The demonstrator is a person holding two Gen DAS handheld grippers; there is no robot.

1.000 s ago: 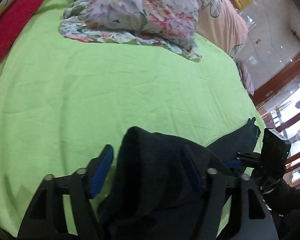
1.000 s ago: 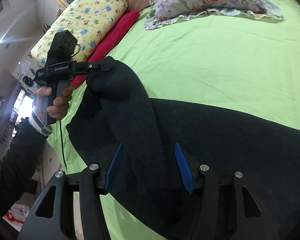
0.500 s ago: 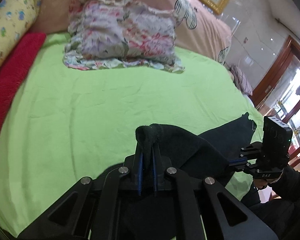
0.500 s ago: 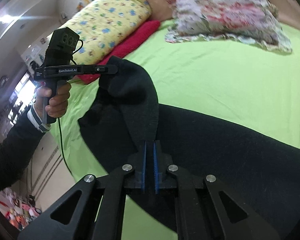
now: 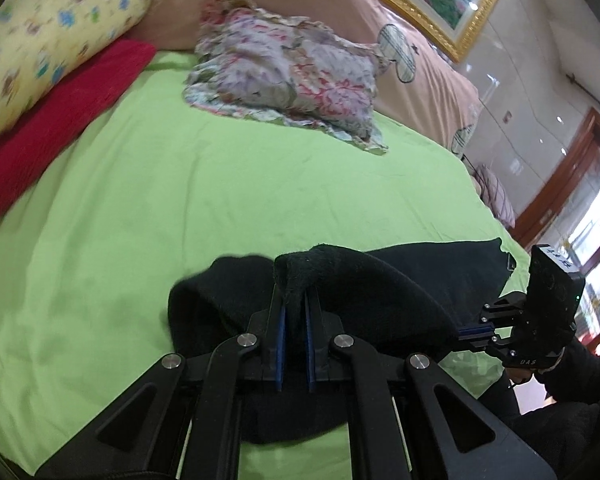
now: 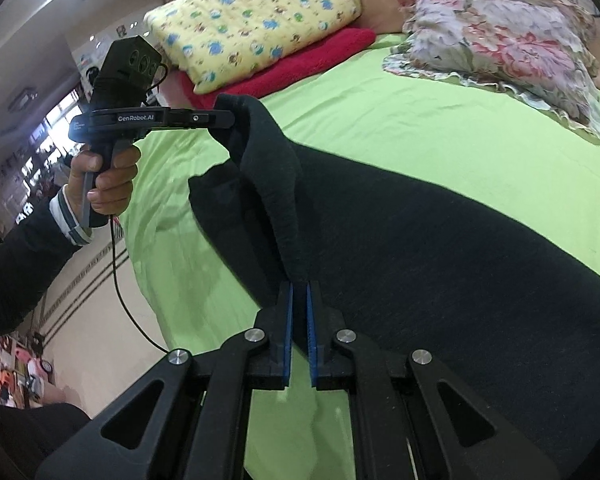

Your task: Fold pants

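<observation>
Black pants (image 6: 440, 248) lie on the green bed sheet (image 5: 219, 200), well short of the floral pillow (image 5: 295, 80). Left hand-held gripper (image 5: 293, 312) pinches one raised edge of the pants; right hand-held gripper (image 6: 299, 300) pinches another, fabric lifted between them.

Pants (image 6: 440, 248): dark matt knit cloth, fuzzy at edge. Bed sheet (image 5: 219, 200): smooth green cloth, faintly creased. Red blanket (image 5: 59, 120): coarse, nubby textile. Gripper fingers (image 6: 287, 332): matt black plastic, ribbed blue pads, shiny metal pivot pins
</observation>
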